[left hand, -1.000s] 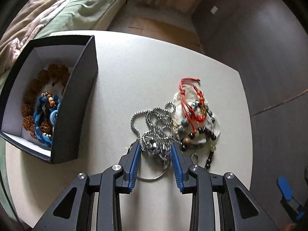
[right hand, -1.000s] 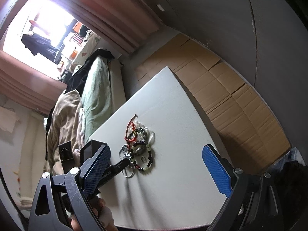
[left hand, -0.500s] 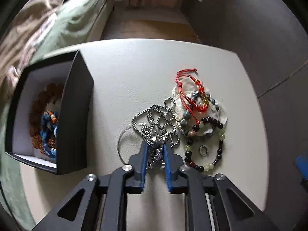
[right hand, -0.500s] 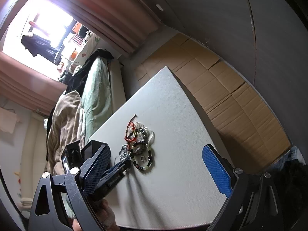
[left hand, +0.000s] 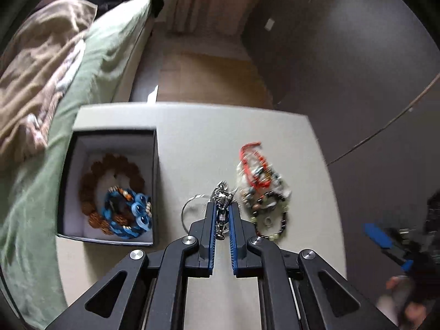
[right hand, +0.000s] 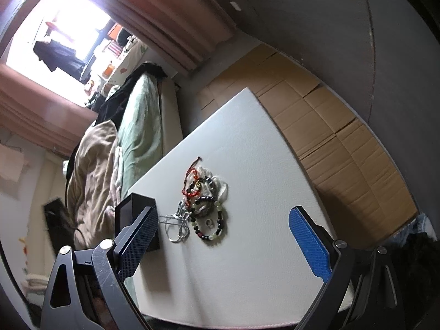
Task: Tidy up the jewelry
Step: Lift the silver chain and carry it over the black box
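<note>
Silver chain necklace: sitting pinched between the blue pads of the left gripper, whose fingers are closing on it; its links are bunching and dangling in the narrow gap, and a thin wire loop is trailing from it to the left over the worktop.

Black box, open-topped, white-lined: standing on the worktop's left side, well apart from the loose pile. Inside, a brown bead bracelet is lying in a ring, with a blue braided bracelet overlapping its near edge.

Loose pile, lying on the worktop just right of the left gripper: a red cord bracelet is resting on top at the far end, a dark-and-pale bead bracelet is circling at the near end around a small ring, and further beaded pieces between them are blurring together.

Right gripper: hanging above the near side of the worktop with its fingers spread wide and nothing between them; in its view the pile is showing between the two pads, farther along the worktop, and the box is peeking out behind the left pad.

Surroundings: a bed with green cover and a brown blanket is running along the worktop's left edge; flattened cardboard is covering the floor beyond.
</note>
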{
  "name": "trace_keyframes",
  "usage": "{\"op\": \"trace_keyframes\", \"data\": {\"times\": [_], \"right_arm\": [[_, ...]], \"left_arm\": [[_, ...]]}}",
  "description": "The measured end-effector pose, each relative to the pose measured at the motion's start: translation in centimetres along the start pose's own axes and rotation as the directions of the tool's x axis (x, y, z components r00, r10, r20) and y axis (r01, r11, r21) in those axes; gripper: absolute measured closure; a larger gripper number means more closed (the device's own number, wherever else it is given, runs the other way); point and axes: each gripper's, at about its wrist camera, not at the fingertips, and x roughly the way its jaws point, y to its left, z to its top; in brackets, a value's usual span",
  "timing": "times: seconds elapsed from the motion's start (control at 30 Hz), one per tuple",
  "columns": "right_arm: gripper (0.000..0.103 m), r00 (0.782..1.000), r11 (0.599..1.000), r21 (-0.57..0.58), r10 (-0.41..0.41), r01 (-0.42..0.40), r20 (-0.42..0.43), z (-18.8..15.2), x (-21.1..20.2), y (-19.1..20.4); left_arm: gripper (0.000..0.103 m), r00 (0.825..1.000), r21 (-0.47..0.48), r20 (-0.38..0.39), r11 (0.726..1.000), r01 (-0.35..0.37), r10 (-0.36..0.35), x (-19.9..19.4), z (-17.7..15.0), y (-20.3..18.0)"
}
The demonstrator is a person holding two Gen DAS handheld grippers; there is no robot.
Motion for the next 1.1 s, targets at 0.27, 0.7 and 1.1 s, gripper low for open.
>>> {"op": "trace_keyframes", "data": {"times": [0.27,0.7,1.1], "right_arm": [[0.034,0.997,0.996,-0.088,-0.037,0.031,-0.063,-0.8,3.6,1.9],[0.060,0.980,0.985,-0.141,-0.125,0.104,-0.152,-1.2,9.2,2.0],[0.093,0.960,0.929,-0.304,-0.255,0.209,-0.117,-1.8,11.6,4.4]], "left_arm": [[0.095,0.996,0.053,0.072,0.998,0.045,-0.049,-4.9,1.1,-1.7],[0.095,0.982,0.094,0.171,0.994,0.061,-0.077,-11.3,3.1,-2.2],[0.095,0.958,0.123,0.278,0.992,0.036,-0.069,-17.6,5.2,-2.9]]}}
